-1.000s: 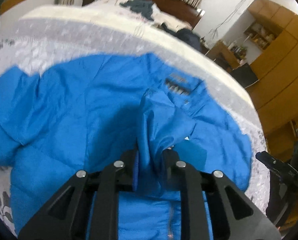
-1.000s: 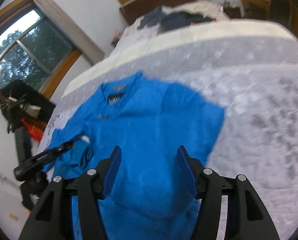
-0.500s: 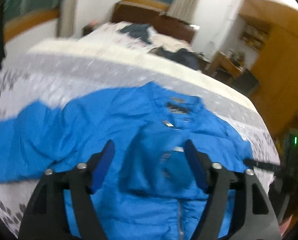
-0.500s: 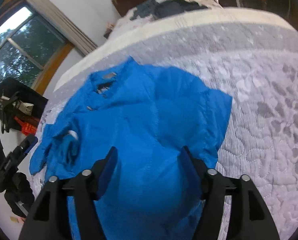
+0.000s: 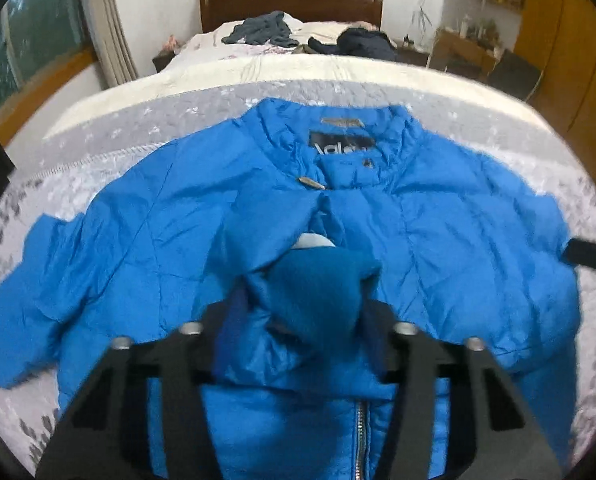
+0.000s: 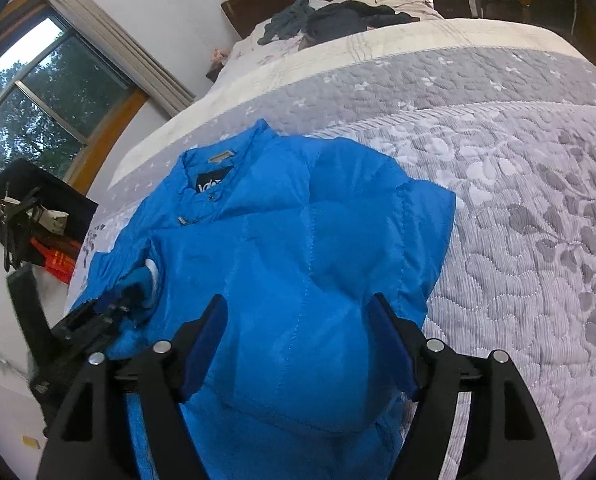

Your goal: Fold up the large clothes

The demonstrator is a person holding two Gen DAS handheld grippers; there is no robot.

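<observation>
Directly ahead of both grippers, the blue puffer jacket (image 5: 438,216) lies front-up and zipped on the grey quilted bedspread (image 6: 518,200). The left gripper (image 5: 304,320) has its jaws wide apart, the sleeve cuff (image 5: 322,276) lying loose between them on the jacket's chest. The right gripper (image 6: 298,344) hovers wide open above the other, already folded side. The sleeve-folding step looks finished; next probably calls for gripping the hem nearest the grippers and folding it toward the collar (image 5: 338,128).
</observation>
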